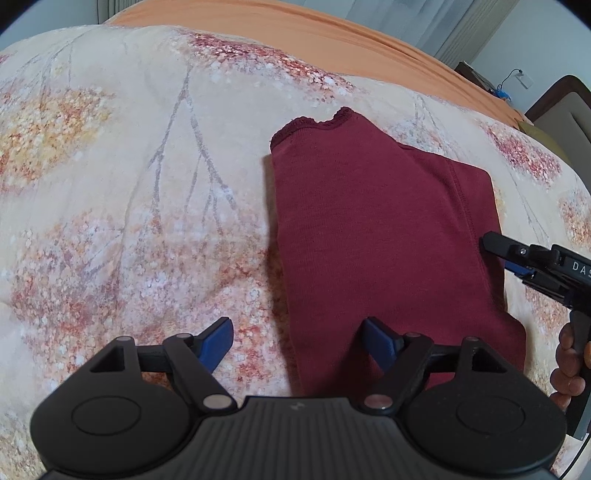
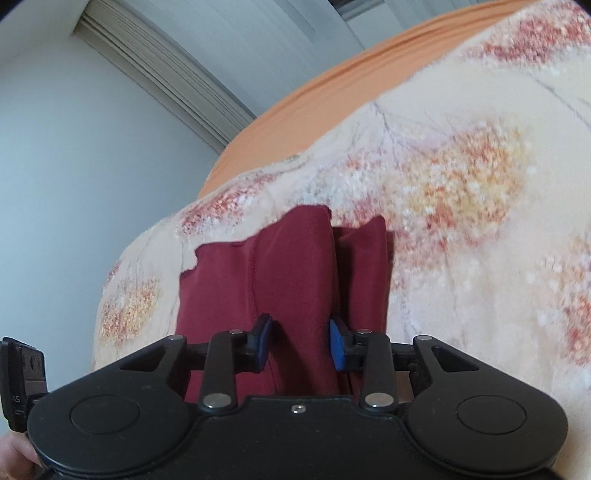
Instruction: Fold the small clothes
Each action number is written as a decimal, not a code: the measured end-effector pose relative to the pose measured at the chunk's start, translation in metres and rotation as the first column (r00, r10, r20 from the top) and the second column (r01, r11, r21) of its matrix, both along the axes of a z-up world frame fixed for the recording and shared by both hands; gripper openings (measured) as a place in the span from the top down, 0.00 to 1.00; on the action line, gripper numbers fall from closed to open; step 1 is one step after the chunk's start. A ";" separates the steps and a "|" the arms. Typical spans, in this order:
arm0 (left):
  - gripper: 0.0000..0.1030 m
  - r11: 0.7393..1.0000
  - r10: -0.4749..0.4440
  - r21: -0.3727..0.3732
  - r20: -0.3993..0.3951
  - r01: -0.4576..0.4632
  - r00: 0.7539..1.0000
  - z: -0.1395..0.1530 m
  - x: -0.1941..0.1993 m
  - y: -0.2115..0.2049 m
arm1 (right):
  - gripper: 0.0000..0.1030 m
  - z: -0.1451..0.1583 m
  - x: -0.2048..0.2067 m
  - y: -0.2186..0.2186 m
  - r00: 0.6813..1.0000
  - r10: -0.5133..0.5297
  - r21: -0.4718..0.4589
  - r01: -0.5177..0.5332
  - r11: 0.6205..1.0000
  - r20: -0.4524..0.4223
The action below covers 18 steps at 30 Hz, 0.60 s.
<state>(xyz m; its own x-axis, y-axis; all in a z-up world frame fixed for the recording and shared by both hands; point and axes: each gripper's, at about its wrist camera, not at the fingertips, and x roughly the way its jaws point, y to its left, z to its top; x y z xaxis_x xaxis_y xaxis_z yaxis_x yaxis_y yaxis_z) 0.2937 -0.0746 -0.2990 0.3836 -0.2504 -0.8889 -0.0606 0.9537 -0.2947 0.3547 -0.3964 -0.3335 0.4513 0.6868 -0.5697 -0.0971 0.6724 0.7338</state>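
At frame center the folded maroon garment (image 1: 384, 236) lies on the floral quilt (image 1: 129, 184), left gripper (image 1: 297, 341) spread wide, right gripper (image 2: 301, 341) parted around a raised fold.

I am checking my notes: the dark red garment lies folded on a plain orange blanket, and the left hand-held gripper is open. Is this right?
Not fully. In the left wrist view the dark red garment lies on a floral blanket; the orange sheet is beyond it. The left hand-held gripper is open.
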 end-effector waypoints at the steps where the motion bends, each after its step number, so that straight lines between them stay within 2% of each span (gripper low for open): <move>1: 0.21 1.000 0.002 0.000 -0.002 -0.002 1.000 0.000 0.000 0.000 | 0.67 -0.001 0.001 0.000 1.000 -0.002 0.001 0.002 1.000 0.001; 3: 0.21 1.000 0.002 0.001 -0.001 -0.002 1.000 0.000 0.001 -0.001 | 0.85 0.001 0.001 -0.002 1.000 -0.007 -0.010 0.008 1.000 0.022; 5: 0.21 1.000 -0.005 0.003 0.001 0.005 1.000 0.001 0.002 -0.002 | 0.93 0.006 -0.002 -0.010 0.999 -0.026 0.023 0.025 0.999 0.035; 10: 0.20 1.000 -0.013 -0.017 0.008 0.013 1.000 0.002 0.005 -0.004 | 0.96 0.007 -0.011 -0.033 0.997 -0.079 0.087 0.076 0.993 0.027; 12: 0.20 1.000 -0.015 -0.014 0.007 0.015 1.000 0.001 0.005 -0.007 | 0.95 0.005 -0.012 -0.030 0.998 -0.068 0.047 0.067 0.997 0.013; 15: 0.20 1.000 -0.007 -0.011 0.001 0.007 1.000 0.000 0.005 -0.008 | 0.96 0.015 -0.016 -0.026 0.995 -0.069 0.031 0.067 0.997 0.068; 18: 0.20 1.000 -0.007 -0.025 0.010 0.007 1.000 0.002 0.005 -0.007 | 0.96 0.010 -0.015 -0.028 0.994 -0.096 0.021 0.095 0.995 0.054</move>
